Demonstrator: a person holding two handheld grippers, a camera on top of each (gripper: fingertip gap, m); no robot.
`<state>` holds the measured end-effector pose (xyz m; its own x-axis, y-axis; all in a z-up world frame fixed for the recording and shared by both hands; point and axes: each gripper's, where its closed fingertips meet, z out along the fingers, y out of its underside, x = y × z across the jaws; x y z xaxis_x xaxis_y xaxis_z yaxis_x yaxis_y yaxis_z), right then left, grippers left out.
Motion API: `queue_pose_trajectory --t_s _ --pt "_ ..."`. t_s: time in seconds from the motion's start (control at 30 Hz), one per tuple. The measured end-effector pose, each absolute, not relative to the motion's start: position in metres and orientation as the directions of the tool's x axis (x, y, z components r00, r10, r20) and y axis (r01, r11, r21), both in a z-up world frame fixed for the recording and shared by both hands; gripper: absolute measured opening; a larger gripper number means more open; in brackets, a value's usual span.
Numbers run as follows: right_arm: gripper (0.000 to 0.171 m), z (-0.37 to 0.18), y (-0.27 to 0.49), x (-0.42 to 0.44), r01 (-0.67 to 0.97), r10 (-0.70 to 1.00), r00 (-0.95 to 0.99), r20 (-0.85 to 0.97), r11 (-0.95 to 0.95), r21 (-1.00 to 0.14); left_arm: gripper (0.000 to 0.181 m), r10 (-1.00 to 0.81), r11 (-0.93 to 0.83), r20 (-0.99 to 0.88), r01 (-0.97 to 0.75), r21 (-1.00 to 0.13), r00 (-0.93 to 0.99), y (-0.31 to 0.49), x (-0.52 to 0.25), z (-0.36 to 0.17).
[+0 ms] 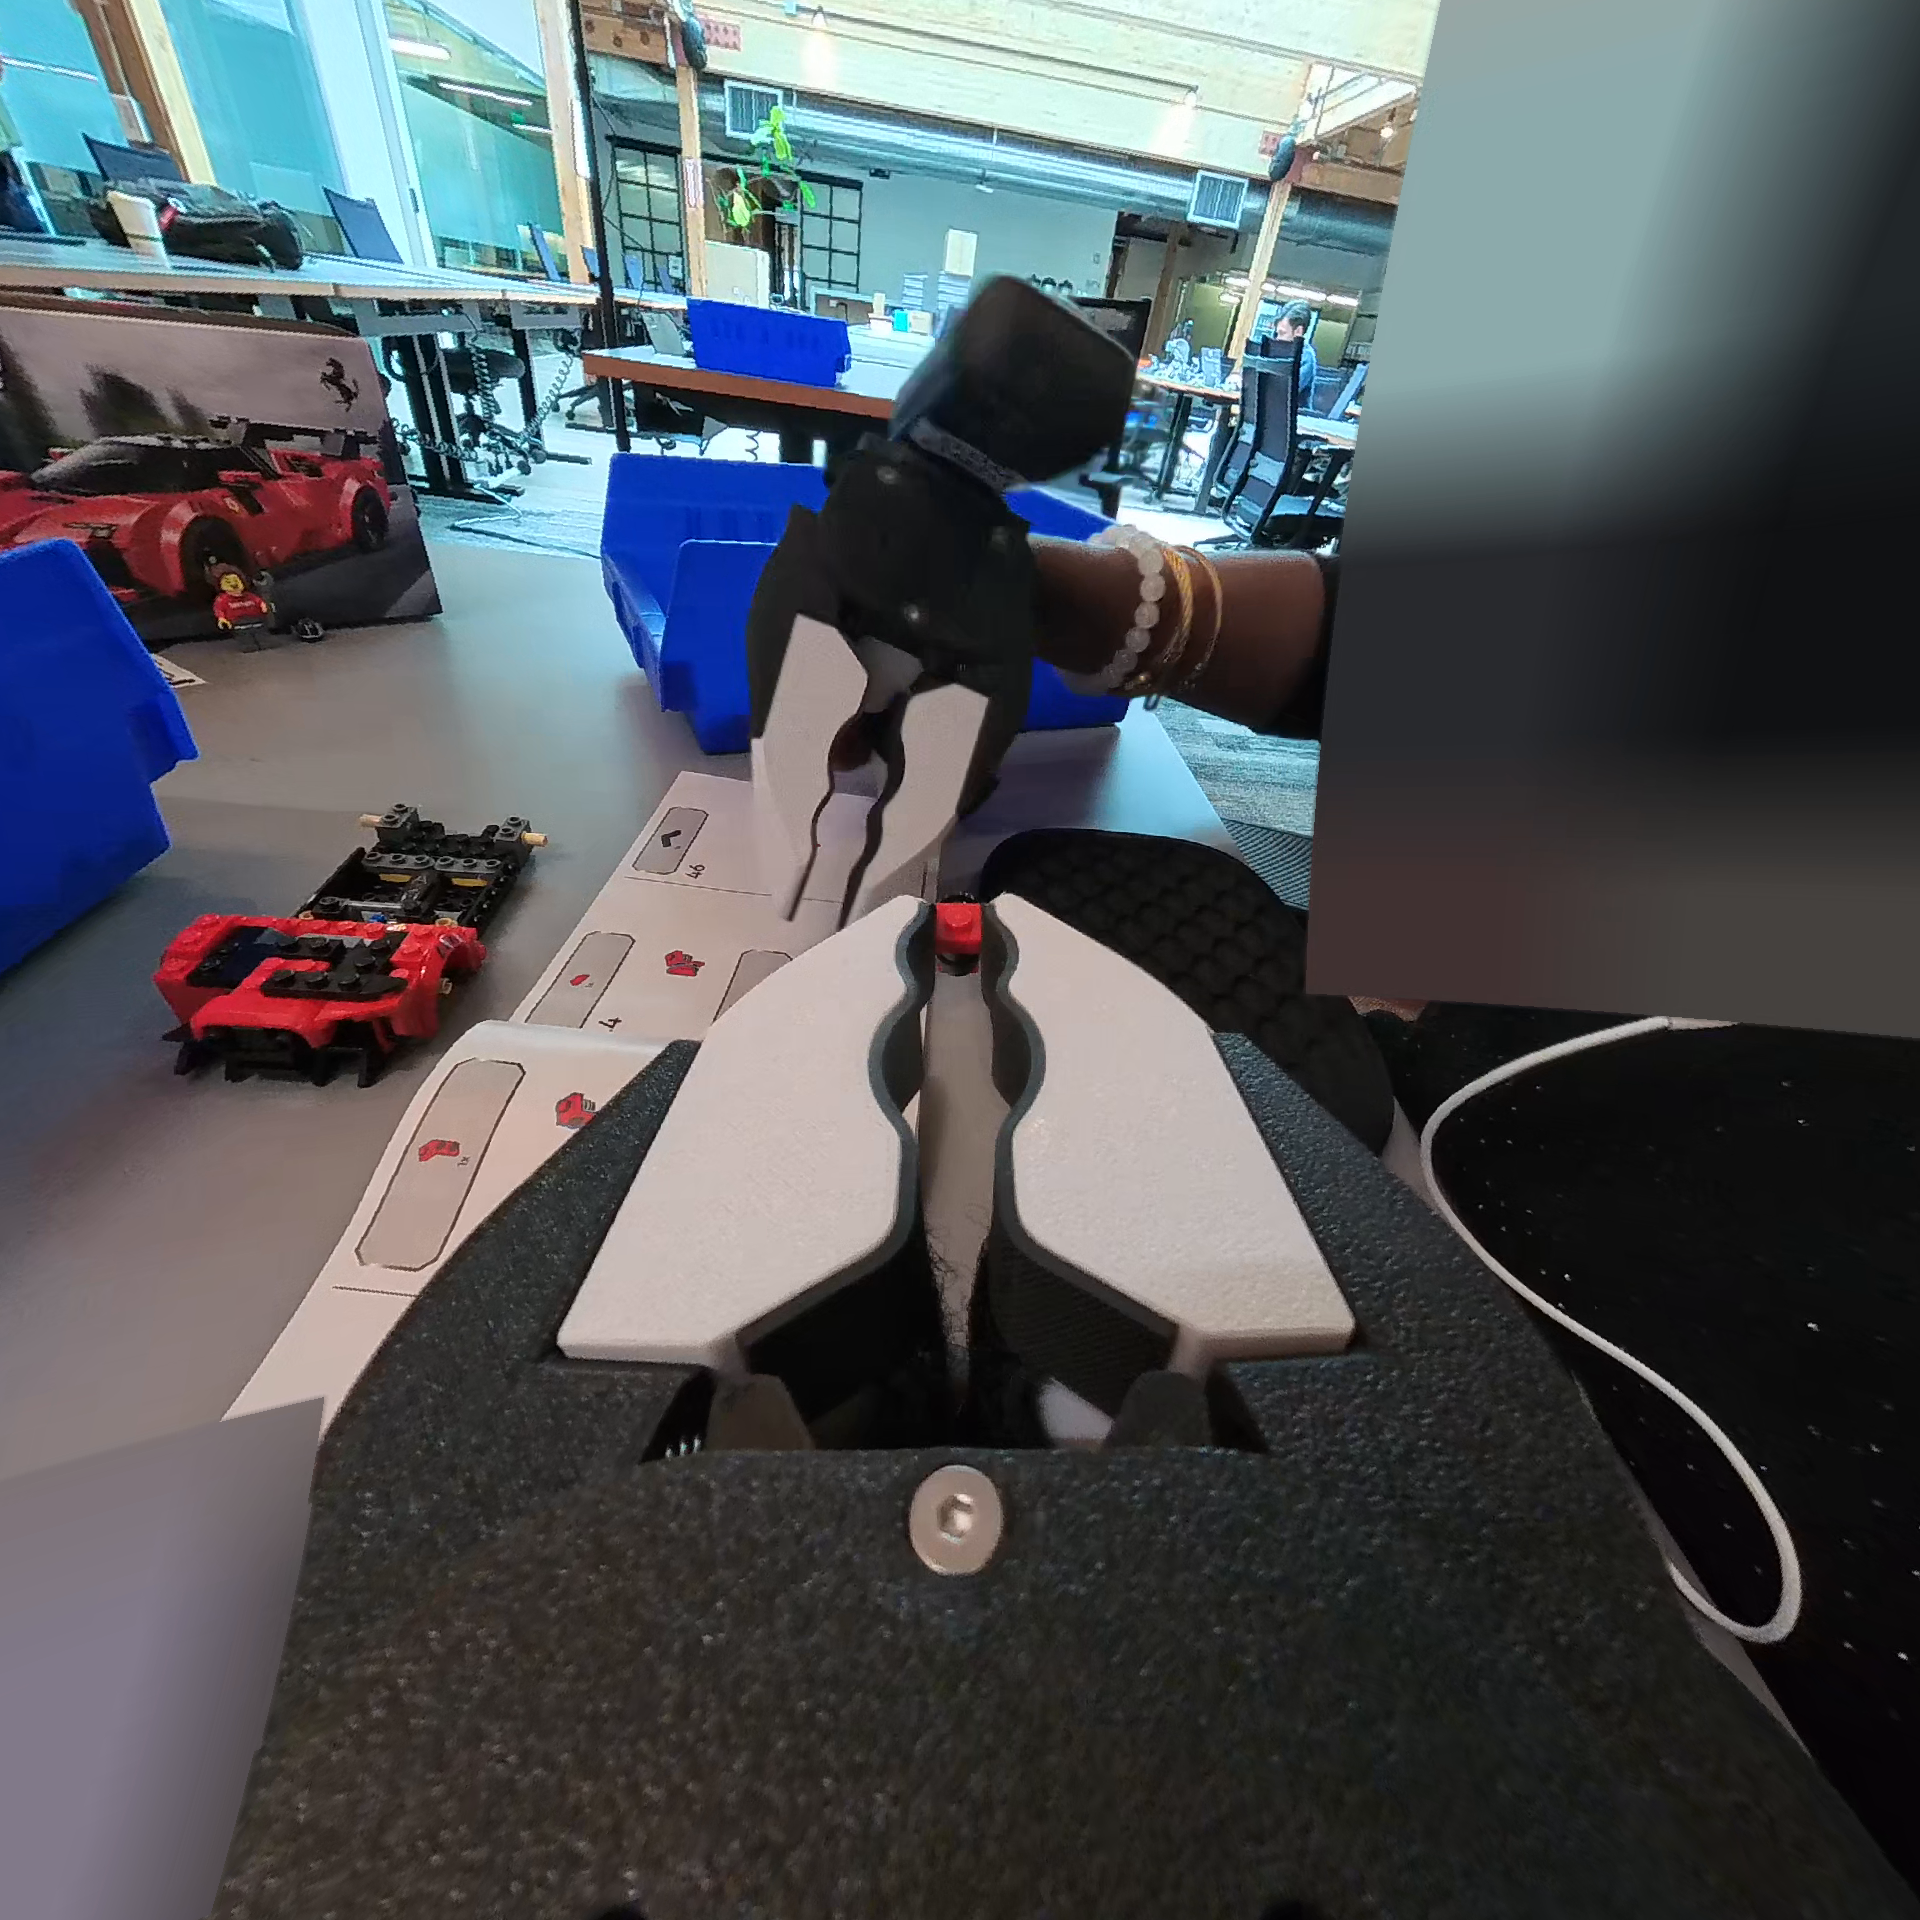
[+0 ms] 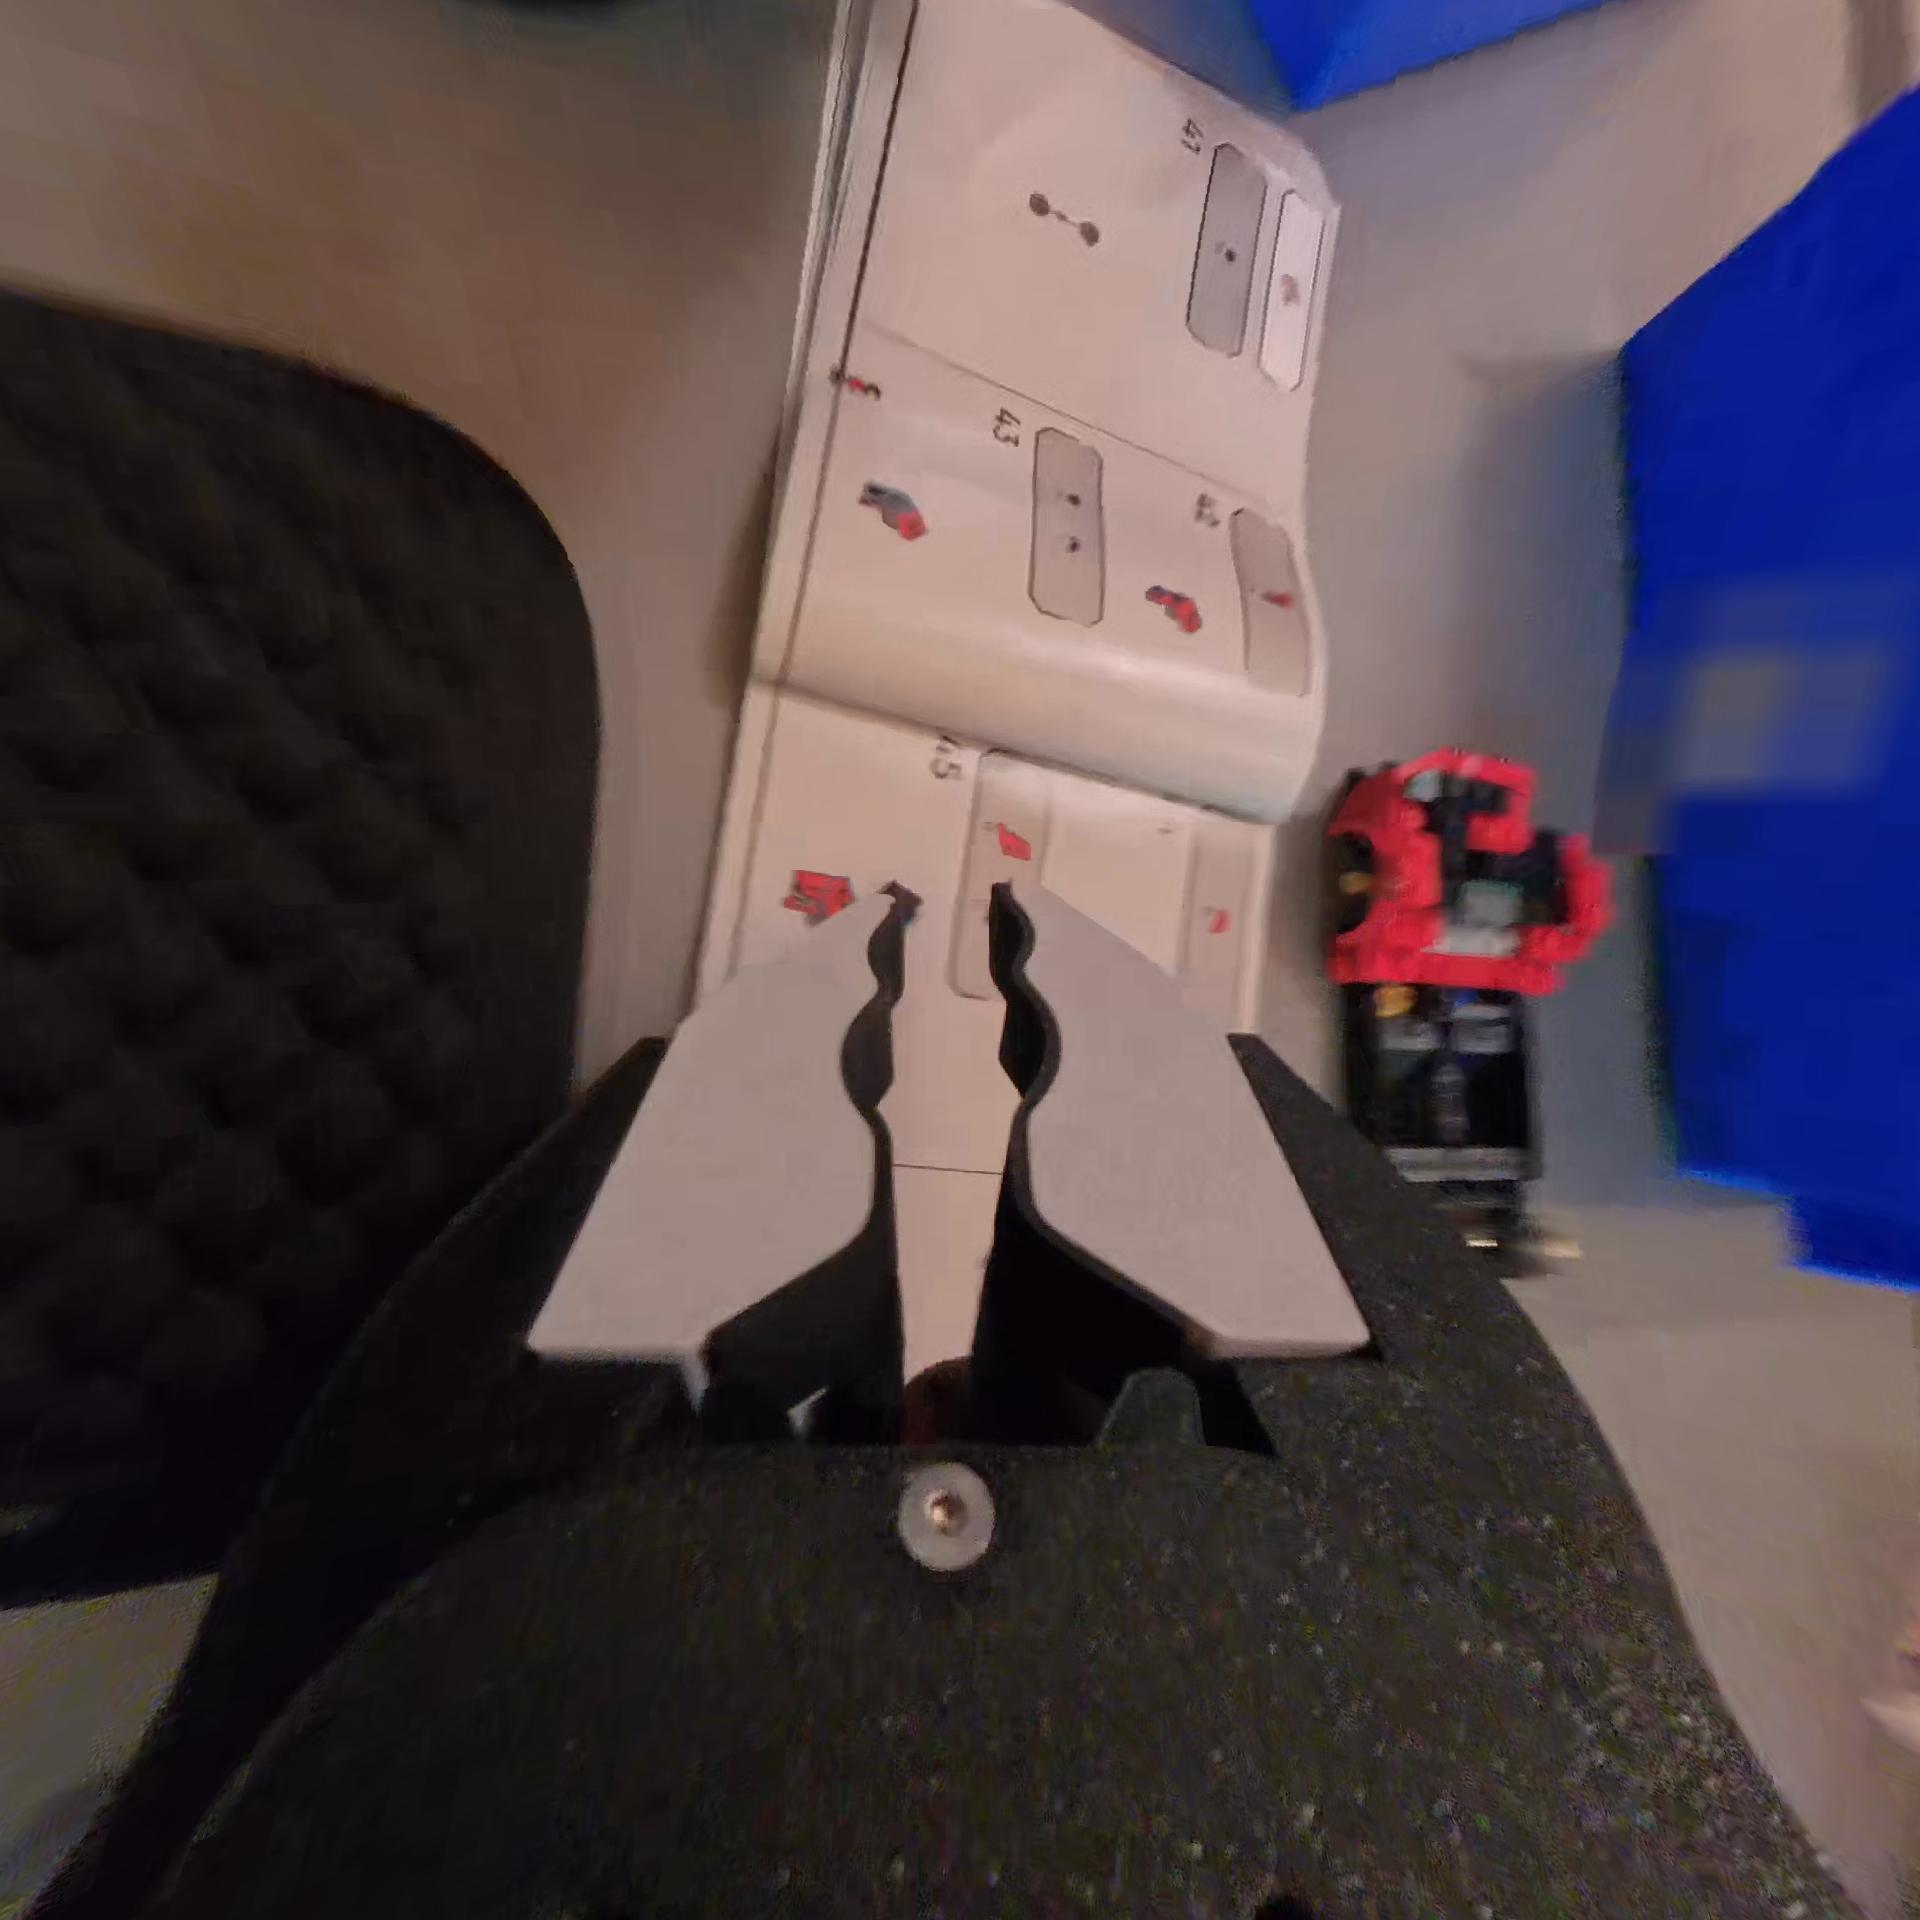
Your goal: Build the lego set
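My left gripper is shut on a small red Lego piece at its fingertips, held above the open instruction booklet. My right gripper hangs just ahead of it, tips pointing down at the booklet. In the right wrist view the right gripper is slightly open and empty over the booklet. The partly built red and black car lies on the grey table to the left, and it also shows in the right wrist view.
Blue bins stand at the left and behind the right gripper; one fills the right side. The Lego box stands at the back left. A black textured mat lies beside the booklet. A white cable loops at the right.
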<state>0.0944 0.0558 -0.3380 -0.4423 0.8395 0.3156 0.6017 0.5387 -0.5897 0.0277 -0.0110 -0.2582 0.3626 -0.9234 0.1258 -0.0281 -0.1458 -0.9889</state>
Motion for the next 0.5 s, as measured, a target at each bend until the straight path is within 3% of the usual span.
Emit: queue_pose_trajectory --t_s 0.13,0.5 --pt "0.022 -0.341 0.047 0.103 0.653 0.923 -0.385 0.003 0.275 -0.705 0.007 -0.926 -0.159 0.143 -0.018 -0.987 0.348 -0.012 0.028 -0.258" --pt "0.020 -0.355 0.052 0.096 0.636 0.859 -0.492 -0.141 0.245 -0.732 0.007 -0.935 -0.187 0.167 -0.037 -0.982 0.313 -0.016 0.033 -0.265"
